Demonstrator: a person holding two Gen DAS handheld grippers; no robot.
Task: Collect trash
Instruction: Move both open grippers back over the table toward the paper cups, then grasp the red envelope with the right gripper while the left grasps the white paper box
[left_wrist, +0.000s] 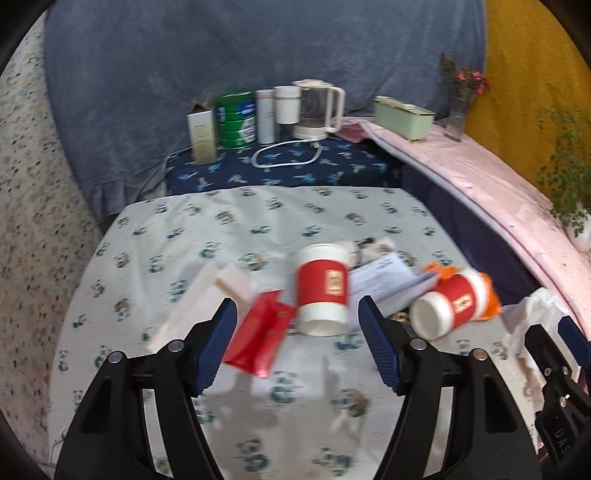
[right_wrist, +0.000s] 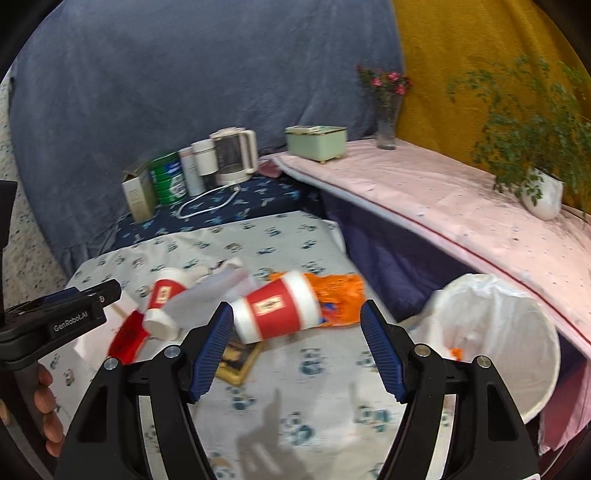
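Trash lies on a table with a white patterned cloth (left_wrist: 207, 221). One red-and-white paper cup (left_wrist: 323, 291) lies on its side just beyond my open left gripper (left_wrist: 297, 301), beside a red packet (left_wrist: 258, 336). A second cup (right_wrist: 279, 310) lies on an orange wrapper (right_wrist: 340, 299), just past the fingertips of my open right gripper (right_wrist: 296, 303). Neither gripper holds anything. A bin with a white liner (right_wrist: 498, 332) stands at the table's right. Paper sheets (left_wrist: 384, 277) and a white box (left_wrist: 207, 295) lie among the cups.
At the back stand a kettle (left_wrist: 317, 107), a green tin (left_wrist: 236, 120) and a carton (left_wrist: 201, 136). A pink-covered shelf (right_wrist: 443, 199) on the right carries a mint box (right_wrist: 317, 142), a flower vase (right_wrist: 386, 122) and a potted plant (right_wrist: 543, 192). A hand (right_wrist: 44, 406) holds the left gripper.
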